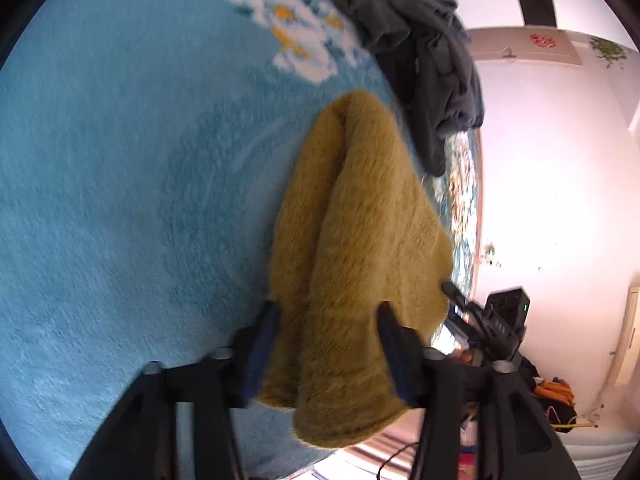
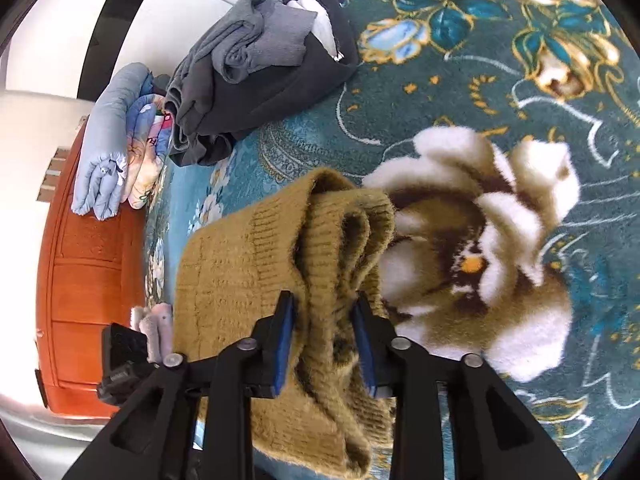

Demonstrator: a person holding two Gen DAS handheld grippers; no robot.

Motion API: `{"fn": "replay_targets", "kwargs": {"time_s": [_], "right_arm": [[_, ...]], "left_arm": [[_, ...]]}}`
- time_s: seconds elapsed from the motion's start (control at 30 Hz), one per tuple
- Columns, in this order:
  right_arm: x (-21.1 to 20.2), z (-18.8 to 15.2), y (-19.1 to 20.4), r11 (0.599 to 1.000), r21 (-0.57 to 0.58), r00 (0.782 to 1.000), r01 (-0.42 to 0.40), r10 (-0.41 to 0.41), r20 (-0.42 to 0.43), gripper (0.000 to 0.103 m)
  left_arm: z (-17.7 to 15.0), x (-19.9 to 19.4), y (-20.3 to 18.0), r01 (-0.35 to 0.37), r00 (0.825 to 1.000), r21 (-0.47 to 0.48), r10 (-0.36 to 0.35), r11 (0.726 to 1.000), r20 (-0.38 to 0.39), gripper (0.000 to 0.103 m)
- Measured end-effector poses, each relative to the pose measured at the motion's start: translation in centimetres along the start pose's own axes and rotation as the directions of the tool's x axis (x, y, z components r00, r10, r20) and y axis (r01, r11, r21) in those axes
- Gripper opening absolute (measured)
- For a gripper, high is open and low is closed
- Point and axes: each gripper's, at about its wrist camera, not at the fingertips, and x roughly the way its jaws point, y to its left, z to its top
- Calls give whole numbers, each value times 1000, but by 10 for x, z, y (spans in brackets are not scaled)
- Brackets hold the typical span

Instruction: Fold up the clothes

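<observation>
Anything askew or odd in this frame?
Mostly no. Both claws, left and right, pinch the mustard sweater, which hangs bunched. The dark clothes lie heaped untidily on the carpet.

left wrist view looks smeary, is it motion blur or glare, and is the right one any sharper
Left wrist view: blanket smeared by motion, white wall blown out. Right wrist view: sharper, knit ribs on the mustard sweater crisp, some overexposure at the left edge.
</observation>
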Motion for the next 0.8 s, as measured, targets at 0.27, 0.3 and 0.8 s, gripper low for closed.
{"fn": "replay_targets", "kwargs": {"time_s": [0.27, 0.3, 0.8], "right_arm": [[9, -16, -15, 999, 25, 1000, -22, 22, -13, 62], [12, -17, -19, 999, 45, 1000, -27, 27, -12, 62], [18, -24, -32, 964, 243, 994, -105, 93, 61, 36]], "left_arm": [[14, 26, 7, -18, 999, -42, 16, 999, -41, 74], [16, 29, 9, -23, 999, -49, 21, 999, -45, 74], [22, 34, -32, -179, 983, 21, 179, 984, -39, 34]]}}
